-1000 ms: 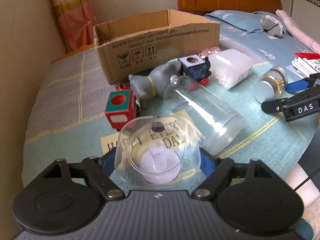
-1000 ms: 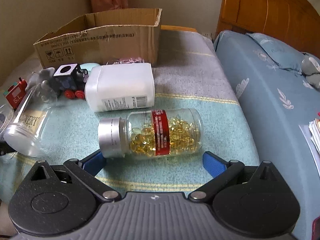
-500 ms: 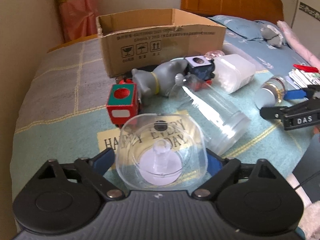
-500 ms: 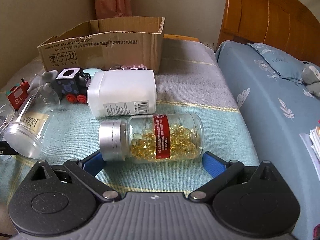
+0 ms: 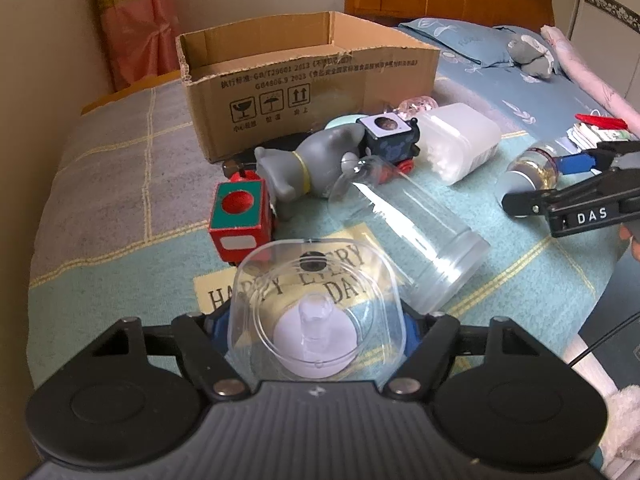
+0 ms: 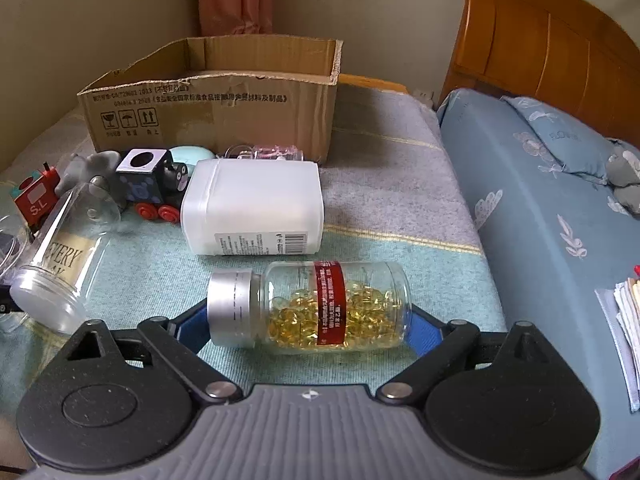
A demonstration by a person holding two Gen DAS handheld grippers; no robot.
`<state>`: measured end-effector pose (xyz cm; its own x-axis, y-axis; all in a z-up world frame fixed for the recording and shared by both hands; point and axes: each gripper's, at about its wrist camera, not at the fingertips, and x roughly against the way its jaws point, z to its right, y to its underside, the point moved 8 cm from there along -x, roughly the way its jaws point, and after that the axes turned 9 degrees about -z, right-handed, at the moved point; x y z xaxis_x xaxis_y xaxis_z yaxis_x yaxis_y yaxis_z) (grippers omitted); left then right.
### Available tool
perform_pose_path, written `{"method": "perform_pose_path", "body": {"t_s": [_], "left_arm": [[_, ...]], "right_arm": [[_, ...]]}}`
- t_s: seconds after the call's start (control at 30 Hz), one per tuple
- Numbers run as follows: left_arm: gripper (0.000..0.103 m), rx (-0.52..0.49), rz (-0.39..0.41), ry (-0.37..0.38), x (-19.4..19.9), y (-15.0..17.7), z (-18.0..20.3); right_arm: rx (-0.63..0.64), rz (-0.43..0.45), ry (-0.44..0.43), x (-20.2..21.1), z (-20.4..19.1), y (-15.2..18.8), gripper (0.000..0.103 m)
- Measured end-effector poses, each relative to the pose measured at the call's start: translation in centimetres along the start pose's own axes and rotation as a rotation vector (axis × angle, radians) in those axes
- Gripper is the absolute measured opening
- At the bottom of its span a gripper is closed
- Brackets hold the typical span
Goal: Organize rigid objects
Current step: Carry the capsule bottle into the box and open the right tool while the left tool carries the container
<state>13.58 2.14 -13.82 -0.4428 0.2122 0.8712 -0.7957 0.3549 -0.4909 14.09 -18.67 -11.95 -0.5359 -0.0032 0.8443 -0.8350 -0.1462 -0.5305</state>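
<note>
Bed blanket (image 5: 120,184), cardboard box (image 5: 304,92) behind. Left gripper (image 5: 316,324) has just closed, pinching clear lid (image 5: 316,312). Right gripper (image 6: 312,320) closing, clamping capsule bottle (image 6: 320,306).

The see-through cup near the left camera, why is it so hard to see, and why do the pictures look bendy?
Left wrist view: the clear lid lets the blanket's lettering show through it, with pale glare on its rim. Right wrist view: the fisheye lens curves the cardboard box and the headboard; the capsule bottle looks sharp.

Papers (image 6: 626,344) cut off at right edge; left gripper's blue fingers (image 5: 219,326) mostly behind clear lid (image 5: 316,320)
</note>
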Motion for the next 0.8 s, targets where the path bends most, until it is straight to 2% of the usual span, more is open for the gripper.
{"method": "perform_pose_path", "body": {"t_s": [0.17,0.4,0.6,0.8], "left_arm": [[0.074,-0.003,-0.008,-0.007,1.3,-0.3,-0.1],[0.074,-0.034,0.051,-0.012,5.2,-2.8,0.0],[0.074,-0.050,0.105,-0.019,6.8,-7.1,-0.9],[0.074,-0.035,0.159,-0.056,7.1,-12.3,-2.7]], "right_arm": [[0.032,-0.024,-0.028,0.4,-0.1,0.0,0.097],[0.101,-0.011,-0.068,3.0,-0.3,-1.2,0.096],[0.161,0.045,-0.094,5.6,-0.8,-3.9,0.096],[0.173,0.122,-0.118,7.3,-1.2,-8.8,0.096]]}}
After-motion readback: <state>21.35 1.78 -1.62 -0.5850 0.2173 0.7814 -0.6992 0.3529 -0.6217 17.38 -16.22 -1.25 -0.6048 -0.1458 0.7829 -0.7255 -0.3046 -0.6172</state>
